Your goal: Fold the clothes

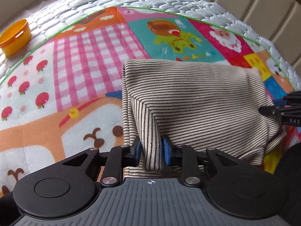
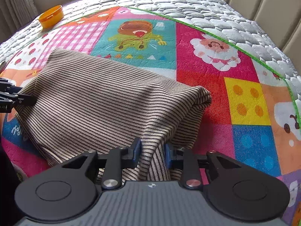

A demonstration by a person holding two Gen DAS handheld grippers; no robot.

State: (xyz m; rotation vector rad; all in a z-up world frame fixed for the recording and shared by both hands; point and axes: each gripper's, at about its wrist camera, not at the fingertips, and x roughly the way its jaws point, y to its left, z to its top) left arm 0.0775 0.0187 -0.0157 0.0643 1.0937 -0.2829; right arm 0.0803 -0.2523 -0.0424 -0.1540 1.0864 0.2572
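The striped cloth (image 2: 97, 101) is lifted at its near edge, its far part draped on the play mat (image 2: 244, 98) on the bed. Left claw (image 1: 150, 151) and right claw (image 2: 152, 151) each clamp a near corner, apparently to carry that edge over for a fold.

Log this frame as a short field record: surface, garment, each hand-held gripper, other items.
surface: colourful cartoon play mat laid over a quilted grey bed cover
garment: beige striped garment, partly folded, near edge lifted off the mat
left hand-held gripper: shut on a bunched near-left corner of the garment
right hand-held gripper: shut on the near-right corner
other items: orange round container on the bed cover beyond the mat's far-left edge
fold stage: mid-fold, both corners held up together
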